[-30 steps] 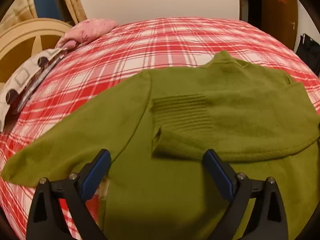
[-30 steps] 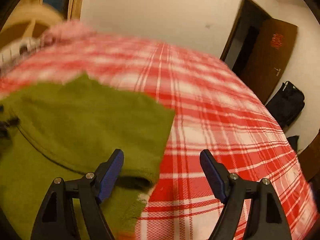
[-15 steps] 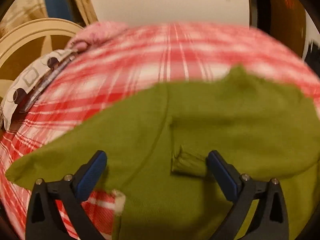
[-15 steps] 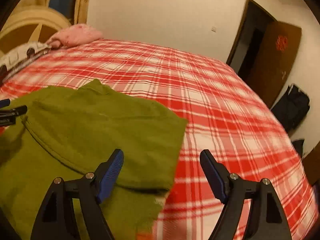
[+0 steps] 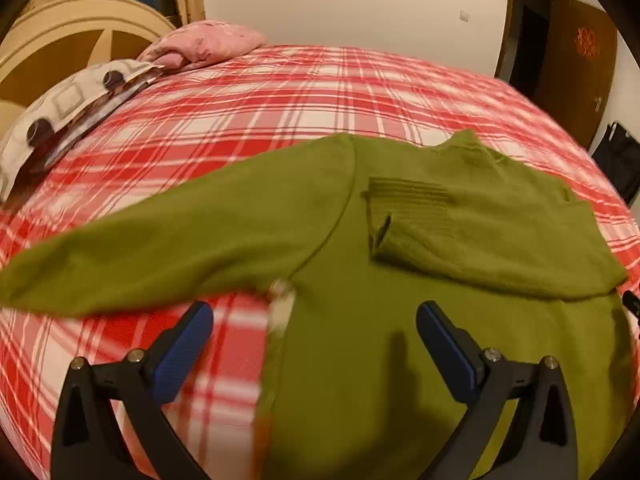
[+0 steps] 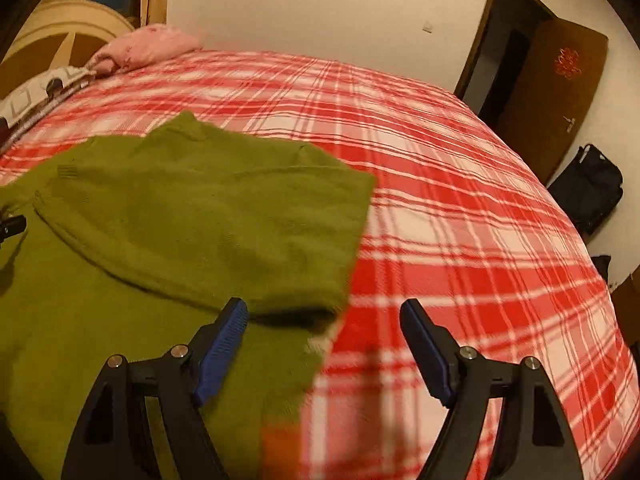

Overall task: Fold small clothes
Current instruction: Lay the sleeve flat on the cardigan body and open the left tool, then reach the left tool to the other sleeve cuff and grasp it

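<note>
- Two pillows lie at the far left of the bed: a white one with dark dots and squares (image 5: 60, 116), and a pink one (image 5: 204, 42) just beyond it, both against a curved tan headboard (image 5: 68, 36).
- One red and white checked bedspread (image 5: 280, 92) covers the whole bed and carries everything else.
- Spread on it is the green sweater (image 5: 360, 320). Its left sleeve (image 5: 160, 248) stretches flat out toward the left edge of the left wrist view, blurred at the cuff.
- Near the armpit, a pale label or tag (image 5: 282, 308) shows at the sweater's side edge; it is too blurred to read.
- Over the sweater's lower body the left claw (image 5: 314, 328) hangs with its blue pads (image 5: 182, 354) spread wide and nothing between them; one pad is over bare bedspread, the other over green cloth.
- Across the chest the right sleeve (image 5: 480, 240) is folded inward, its ribbed cuff (image 5: 408, 194) lying near the middle, below the collar (image 5: 468, 146).
- At the sweater's right edge the right claw (image 6: 324, 320) hangs with pads apart, gripping nothing: one pad sits over the folded edge (image 6: 304, 312), the other over bare bedspread.
- Further right, well clear of the bed, stand a brown door (image 6: 552, 92) beside a dark doorway and a black bag (image 6: 592, 188) on the floor by the wall.
- Nothing lies on top of the sweater or blocks either claw from it.
</note>
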Motion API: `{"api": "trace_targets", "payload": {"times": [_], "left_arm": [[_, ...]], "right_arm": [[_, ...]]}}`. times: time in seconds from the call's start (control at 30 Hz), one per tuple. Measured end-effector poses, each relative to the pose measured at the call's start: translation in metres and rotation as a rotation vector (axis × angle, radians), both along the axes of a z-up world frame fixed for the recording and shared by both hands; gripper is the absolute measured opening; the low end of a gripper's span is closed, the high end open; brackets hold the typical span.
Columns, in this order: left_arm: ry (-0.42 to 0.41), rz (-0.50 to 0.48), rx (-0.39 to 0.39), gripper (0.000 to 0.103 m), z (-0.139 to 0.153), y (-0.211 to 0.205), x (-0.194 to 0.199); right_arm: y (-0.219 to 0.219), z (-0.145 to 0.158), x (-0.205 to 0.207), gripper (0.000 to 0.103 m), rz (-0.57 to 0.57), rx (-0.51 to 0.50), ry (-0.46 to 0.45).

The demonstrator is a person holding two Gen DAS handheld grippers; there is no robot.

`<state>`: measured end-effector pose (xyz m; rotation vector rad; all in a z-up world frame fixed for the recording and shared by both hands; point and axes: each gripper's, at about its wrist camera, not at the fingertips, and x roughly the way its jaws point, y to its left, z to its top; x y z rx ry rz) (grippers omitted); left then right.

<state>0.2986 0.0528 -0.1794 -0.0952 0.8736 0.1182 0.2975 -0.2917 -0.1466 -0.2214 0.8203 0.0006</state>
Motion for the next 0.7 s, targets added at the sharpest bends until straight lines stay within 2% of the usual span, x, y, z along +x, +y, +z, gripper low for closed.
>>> {"api": "trace_targets", "payload": {"times": [0.13,0.2,0.3,0.43,0.47,0.53,0.6,0.7], "left_arm": [[-0.001,0.035,-0.071,0.103,-0.009,0.015,-0.042],[0.001,0.016,-0.127,0.103,-0.014,0.019,-0.056],[-0.021,0.007,-0.106,0.103,-0.011,0.018,-0.083],[-0.044,0.012,-0.088,0.103,-0.007,0.026,-0.103],[-0.048,0.014,-0.08,0.103,-0.007,0.03,-0.105],[-0.048,0.045,-0.043,0.103,-0.009,0.035,-0.105],[-0.028,0.061,-0.05,0.103,-0.013,0.042,-0.103],[-0.029,0.071,-0.069,0.103,-0.013,0.049,-0.106]], "right_arm": [[-0.01,0.002,-0.034,0.079,0.005,0.053,0.01],[-0.006,-0.006,-0.048,0.079,0.031,0.046,0.034],[-0.003,-0.023,-0.06,0.079,0.042,0.034,0.074],[-0.01,-0.019,-0.066,0.079,0.002,0.065,0.071],[-0.008,-0.013,-0.07,0.079,-0.007,0.059,0.045],[0.001,-0.004,-0.075,0.079,0.023,0.074,0.005],[0.017,-0.004,-0.076,0.079,0.076,0.088,0.023],[0.045,-0.012,-0.081,0.079,0.147,0.039,0.054]]}}
